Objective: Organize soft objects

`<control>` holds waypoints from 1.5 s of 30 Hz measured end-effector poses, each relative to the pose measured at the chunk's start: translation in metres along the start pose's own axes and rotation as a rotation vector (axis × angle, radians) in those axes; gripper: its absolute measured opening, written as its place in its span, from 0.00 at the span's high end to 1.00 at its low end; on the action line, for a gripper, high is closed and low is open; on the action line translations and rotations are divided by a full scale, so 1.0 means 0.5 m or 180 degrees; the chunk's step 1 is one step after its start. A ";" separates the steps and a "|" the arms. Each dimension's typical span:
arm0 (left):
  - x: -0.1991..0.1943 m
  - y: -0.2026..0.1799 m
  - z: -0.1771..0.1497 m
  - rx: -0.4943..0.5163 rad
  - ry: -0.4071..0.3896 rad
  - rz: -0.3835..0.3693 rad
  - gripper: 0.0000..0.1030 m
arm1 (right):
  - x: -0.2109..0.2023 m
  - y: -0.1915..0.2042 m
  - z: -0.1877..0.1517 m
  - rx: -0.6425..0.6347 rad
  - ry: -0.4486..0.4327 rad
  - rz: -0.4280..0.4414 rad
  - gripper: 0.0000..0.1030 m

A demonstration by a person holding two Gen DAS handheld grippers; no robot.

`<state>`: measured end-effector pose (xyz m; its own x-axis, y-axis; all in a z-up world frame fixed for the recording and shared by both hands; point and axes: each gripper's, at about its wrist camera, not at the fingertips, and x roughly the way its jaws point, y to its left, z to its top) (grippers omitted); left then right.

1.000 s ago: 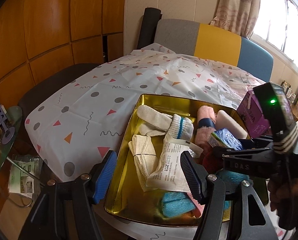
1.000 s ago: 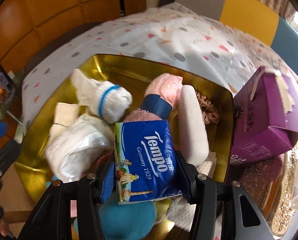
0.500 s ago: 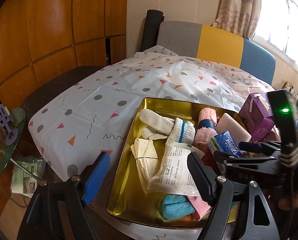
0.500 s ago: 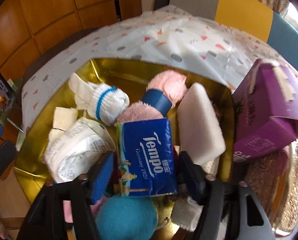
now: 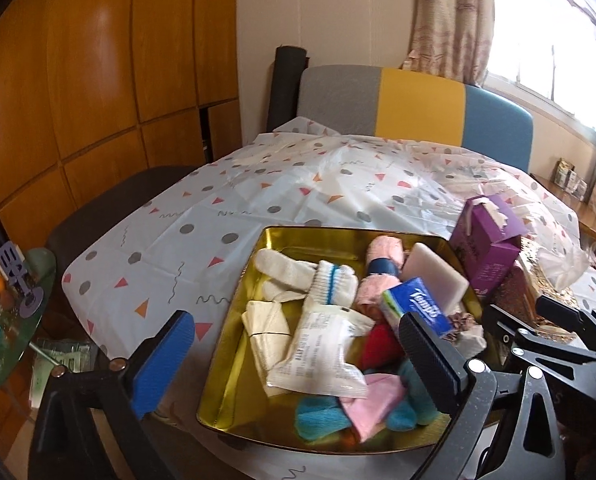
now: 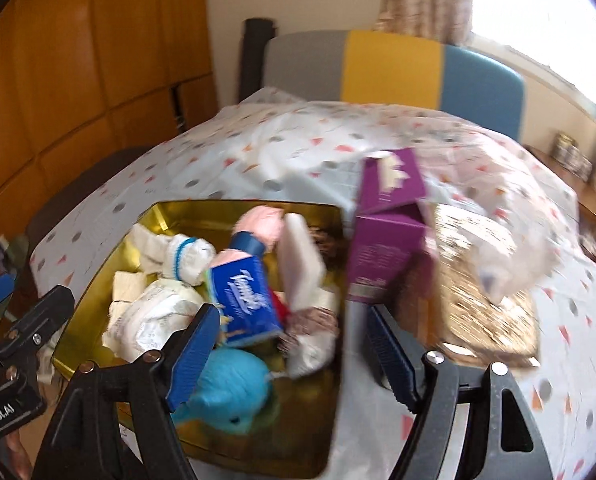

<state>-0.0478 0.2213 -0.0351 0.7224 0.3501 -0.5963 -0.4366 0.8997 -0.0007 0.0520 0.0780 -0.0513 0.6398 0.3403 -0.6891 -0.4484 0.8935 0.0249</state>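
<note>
The tissue pack lies in the gold tray on the other soft things (blurred view), just beyond the right gripper, whose jaws gape empty; the left gripper is spread wide too.

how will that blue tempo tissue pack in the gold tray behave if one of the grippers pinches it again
The Tempo tissue pack would probably squash a little between the fingers, since it looks like a soft wrapped packet. Its glossy film may be somewhat slippery. It leans on a heap of soft items in the gold tray, so a push would likely tip or slide it rather than roll it.
</note>
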 end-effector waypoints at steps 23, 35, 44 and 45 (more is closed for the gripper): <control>-0.021 -0.027 -0.012 0.0033 -0.0072 0.0155 0.00 | -0.057 -0.051 -0.021 0.0282 -0.0232 -0.0302 0.25; -0.015 -0.022 -0.014 0.0000 -0.0038 0.0198 0.00 | -0.052 -0.046 -0.021 0.0259 -0.0213 -0.0284 0.25; -0.015 -0.021 -0.015 -0.0025 -0.0031 0.0206 0.00 | -0.050 -0.042 -0.021 0.0246 -0.0207 -0.0274 0.25; -0.016 -0.020 -0.015 -0.0027 -0.0033 0.0209 0.00 | -0.050 -0.041 -0.021 0.0245 -0.0208 -0.0270 0.25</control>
<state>-0.0532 0.2076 -0.0364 0.6975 0.4109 -0.5870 -0.4876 0.8725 0.0314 0.0388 0.0479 -0.0420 0.7139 0.2786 -0.6425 -0.3433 0.9389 0.0258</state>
